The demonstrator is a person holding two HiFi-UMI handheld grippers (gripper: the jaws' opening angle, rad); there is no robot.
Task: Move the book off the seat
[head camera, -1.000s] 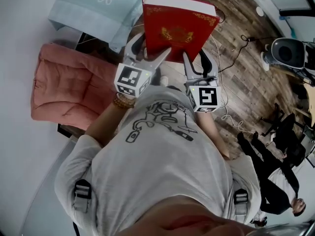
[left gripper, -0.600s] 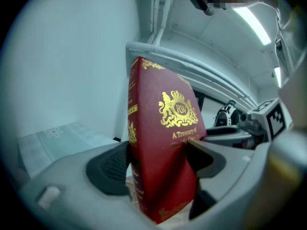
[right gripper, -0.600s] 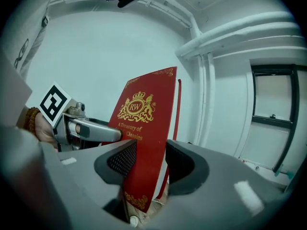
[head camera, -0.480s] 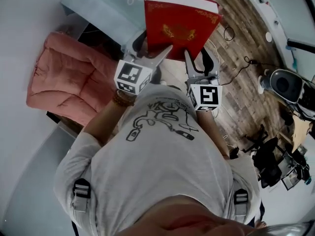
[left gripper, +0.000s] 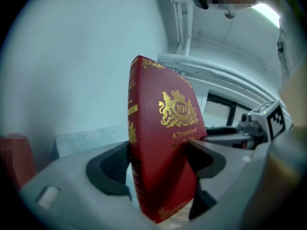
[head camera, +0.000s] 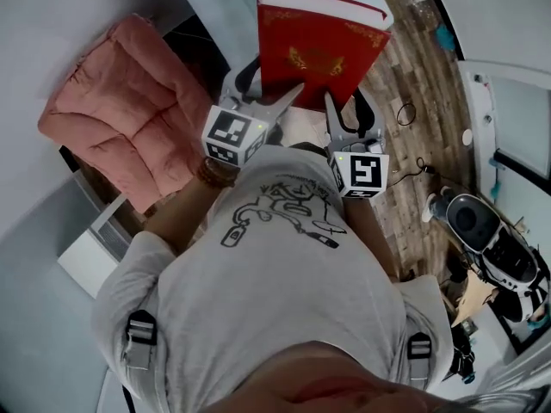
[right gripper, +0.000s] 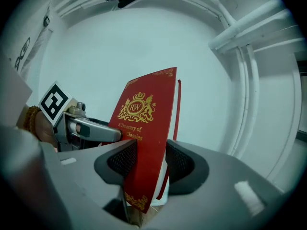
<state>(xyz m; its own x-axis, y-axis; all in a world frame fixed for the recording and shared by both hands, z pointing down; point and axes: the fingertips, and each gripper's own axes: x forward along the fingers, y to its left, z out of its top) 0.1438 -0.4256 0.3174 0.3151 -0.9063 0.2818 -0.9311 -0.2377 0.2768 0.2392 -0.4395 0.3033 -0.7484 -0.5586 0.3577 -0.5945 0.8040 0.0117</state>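
Clamping both lower corners of the book [head camera: 320, 50]: left gripper [head camera: 265, 89] closed on the spine side, right gripper [head camera: 349, 108] on the page edge, likely sharing weight. Book in air at 12 o'clock, clear of the pink seat [head camera: 129, 110] at 9 o'clock.

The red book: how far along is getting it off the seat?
Done: the red book is up in the air, clear of the pink seat cushion. In hand: the left gripper and the right gripper both clamp it. Left: setting it down somewhere; I can't tell where.
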